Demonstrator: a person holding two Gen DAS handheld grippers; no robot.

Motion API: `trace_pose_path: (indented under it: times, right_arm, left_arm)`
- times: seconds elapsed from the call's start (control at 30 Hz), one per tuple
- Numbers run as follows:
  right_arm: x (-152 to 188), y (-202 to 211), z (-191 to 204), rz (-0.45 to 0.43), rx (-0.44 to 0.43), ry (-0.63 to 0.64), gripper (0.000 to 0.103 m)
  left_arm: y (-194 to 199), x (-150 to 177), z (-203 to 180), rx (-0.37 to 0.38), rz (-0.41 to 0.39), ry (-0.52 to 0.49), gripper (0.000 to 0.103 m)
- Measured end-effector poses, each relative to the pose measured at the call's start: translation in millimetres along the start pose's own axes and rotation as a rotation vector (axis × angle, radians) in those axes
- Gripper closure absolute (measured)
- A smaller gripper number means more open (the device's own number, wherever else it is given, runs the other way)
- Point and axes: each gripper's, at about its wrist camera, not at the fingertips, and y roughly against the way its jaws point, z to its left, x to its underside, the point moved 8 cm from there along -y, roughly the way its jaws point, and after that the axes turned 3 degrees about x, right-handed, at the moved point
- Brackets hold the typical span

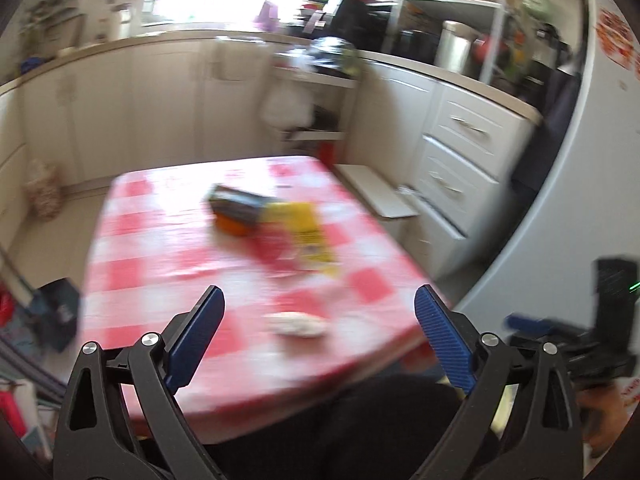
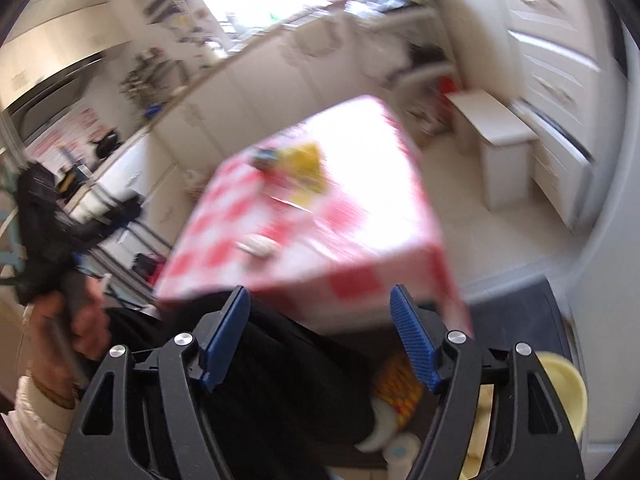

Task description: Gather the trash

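Left wrist view has the left gripper (image 1: pixel 316 320) spread wide and empty above the near edge of the red-and-white checked tablecloth table (image 1: pixel 168 240), with a crumpled white paper wad (image 1: pixel 297 324) right ahead and a dark box (image 1: pixel 236 210) touching a yellow wrapper (image 1: pixel 302 232) further back; everything's blurry, so a grab could easily miss or knock the wad off. Right wrist view shows the right gripper (image 2: pixel 320 332) also spread and empty, short of the table, so it could clip the edge.

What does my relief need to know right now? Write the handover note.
Left gripper: open, holding nothing, above the near table edge.
Right gripper: open, holding nothing, off the table's near corner.
On the checkered table: a yellow wrapper against a dark packet mid-table, a crumpled white scrap nearer.
Done: nothing picked up.
Left: all three pieces. Views are blurred.
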Motion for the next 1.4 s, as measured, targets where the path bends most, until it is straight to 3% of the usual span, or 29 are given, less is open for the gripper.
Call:
trace_pose_path:
  times: [0.13,0.23,0.3,0.4,0.5,0.63,1.4]
  right_arm:
    - [-24.6,-14.9,63.9,-0.044,-0.103,0.078,0.026]
    - [-34.2,-31.9,103.0,-0.06,-0.164,0.118,0.025]
    - [-35.9,-45.4,121.3,-0.057,-0.191,0.131,0.025]
    - [-31.5,-62.9,136.0,-0.044,-0.2,0.147,0.025]
    - [-23.1,-72.9,131.0,-0.028,-0.197,0.115,0.022]
    - [-19.5,-76.4,129.7,-0.014,-0.187,0.071,0.021]
    - [-19.0,-76.4,133.3,-0.024,-0.16,0.085,0.021]
  left_arm:
    - [9.2,10.6,65.8,-0.089,-0.009,0.082,0.011]
    - [8.8,19.2,95.8,-0.098,-0.009,0.186,0.011]
    - [10.3,23.0,104.9,-0.083,-0.015,0.23,0.011]
    - [13.0,24.0,104.1,-0.074,-0.034,0.212,0.01]
    - [13.5,27.9,109.3,-0.106,-0.03,0.229,0.01]
    - [13.0,27.3,103.3,-0.076,-0.044,0.239,0.009]
    - [13.9,28.9,105.3,-0.09,-0.054,0.239,0.008]
